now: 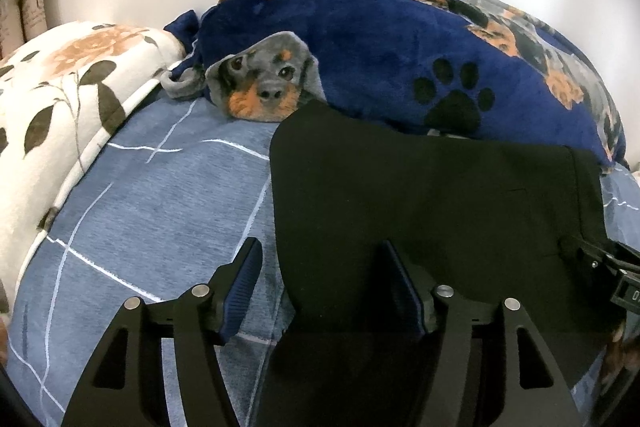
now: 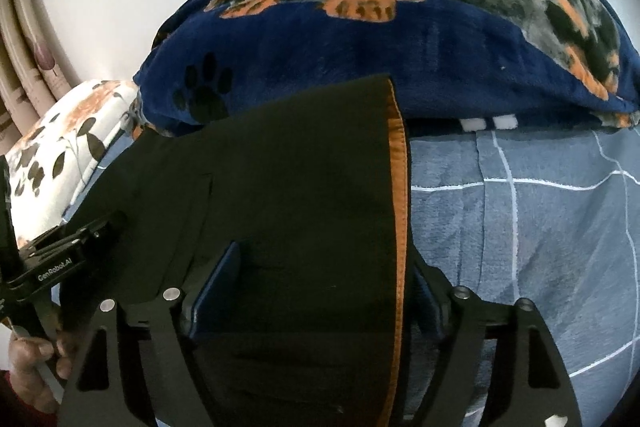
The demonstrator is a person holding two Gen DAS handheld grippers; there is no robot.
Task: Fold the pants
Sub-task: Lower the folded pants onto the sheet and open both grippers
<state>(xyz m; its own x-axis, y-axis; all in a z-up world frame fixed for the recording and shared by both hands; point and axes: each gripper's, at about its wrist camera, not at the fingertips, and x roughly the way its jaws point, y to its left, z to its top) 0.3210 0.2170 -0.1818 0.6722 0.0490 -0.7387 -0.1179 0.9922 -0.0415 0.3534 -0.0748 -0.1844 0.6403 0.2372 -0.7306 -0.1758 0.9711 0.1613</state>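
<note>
Pants, black and of smooth fabric, spread flat over blue bedsheet with white grid lines, filling centre to 3 o'clock of left wrist view. Far edge of cloth touching navy fleece blanket printed with dogs and paw marks, bunched along 12 o'clock. White quilt with orange flowers and dark leaves heaped at 9 o'clock.

Left gripper: blue ribbed pads spread wide, one pad over bare sheet at 7 o'clock, other over black cloth at 5 o'clock, left edge of pants lying between; nothing pinched.

In right wrist view, same black pants covering centre, orange-brown stitched lining strip running from 12 towards 6 o'clock along right edge. Right gripper: fingers wide apart, cloth draped across gap and hiding right pad; no clamp visible. Other black tool at 8 o'clock, held by bare hand at 7 o'clock.
</note>
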